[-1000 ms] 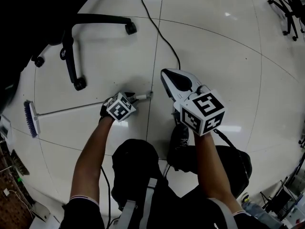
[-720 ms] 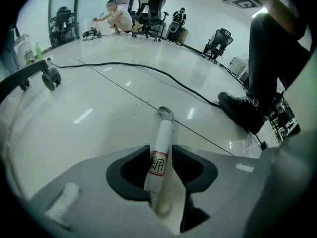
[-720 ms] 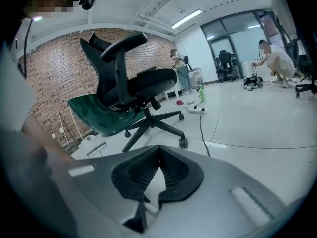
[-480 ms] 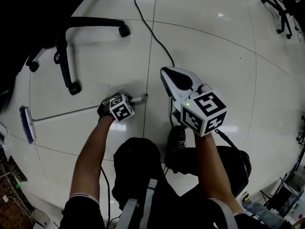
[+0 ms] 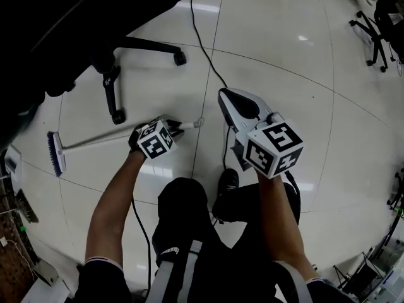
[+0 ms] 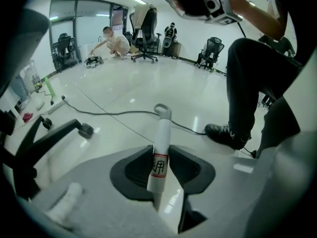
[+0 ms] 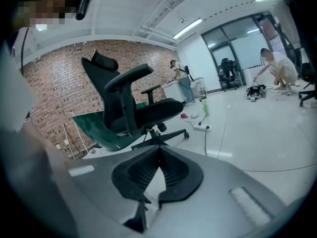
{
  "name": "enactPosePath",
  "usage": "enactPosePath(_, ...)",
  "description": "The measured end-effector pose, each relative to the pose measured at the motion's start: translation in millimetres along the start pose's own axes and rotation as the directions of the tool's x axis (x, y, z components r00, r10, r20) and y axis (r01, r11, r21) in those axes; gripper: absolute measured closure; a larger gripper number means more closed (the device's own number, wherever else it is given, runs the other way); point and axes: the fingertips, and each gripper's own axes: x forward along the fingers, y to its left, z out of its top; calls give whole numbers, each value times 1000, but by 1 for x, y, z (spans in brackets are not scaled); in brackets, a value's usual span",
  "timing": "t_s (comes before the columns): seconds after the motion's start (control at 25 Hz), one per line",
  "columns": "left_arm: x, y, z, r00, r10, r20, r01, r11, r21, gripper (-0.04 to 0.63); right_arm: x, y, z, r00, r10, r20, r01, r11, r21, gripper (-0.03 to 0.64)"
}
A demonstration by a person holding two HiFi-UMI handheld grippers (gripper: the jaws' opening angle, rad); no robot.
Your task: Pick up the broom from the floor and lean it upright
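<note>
The broom lies across the floor with its blue bristle head (image 5: 55, 153) at the left. Its thin handle (image 5: 101, 139) runs right to a white grip with a loop end (image 5: 197, 123). My left gripper (image 5: 175, 129) is shut on that white grip (image 6: 159, 155); its jaws have just been closing, and both pads press the grip's sides. The loop end (image 6: 162, 110) pokes out past the jaws, above the floor. My right gripper (image 5: 225, 97) hovers to the right of the handle's end, shut and holding nothing, with its fingertips (image 7: 151, 155) meeting.
A black office chair base (image 5: 117, 74) stands just beyond the handle, and the chair (image 7: 131, 105) fills the right gripper view. A black cable (image 5: 208, 49) crosses the floor. My shoe (image 5: 226, 187) is below the grippers. Another chair base (image 5: 374, 24) is far right, and a person (image 6: 115, 39) crouches in the distance.
Both grippers have risen. The left one has brought the broom's grip end up with it, while the bristle head stays low at the left.
</note>
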Motion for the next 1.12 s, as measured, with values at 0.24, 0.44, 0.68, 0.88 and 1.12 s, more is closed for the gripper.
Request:
enactPosePath(0.24, -128, -13, 73, 995, 45, 86, -44, 999, -18, 491, -36, 43, 81, 998, 41, -40, -41, 999, 5, 614)
enactPosePath(0.44, -230, -18, 123, 983, 127, 136, -119, 991, -61, 491, -69, 84, 157, 994, 102, -46, -103, 994, -31, 614)
enactPosePath(0.68, -348, -26, 181, 948, 263, 178, -239, 960, -147, 492, -109, 118, 248, 984, 171, -56, -175, 981, -84, 614)
enactPosePath(0.88, -431, -22, 190, 893, 426, 144, -381, 887, -262, 494, -126, 154, 304, 966, 253, -59, -258, 960, -105, 614)
enactPosePath(1.12, -523, 5, 177, 747, 661, 72, -566, 689, -452, 497, -124, 194, 348, 928, 364, -76, -371, 914, -162, 614)
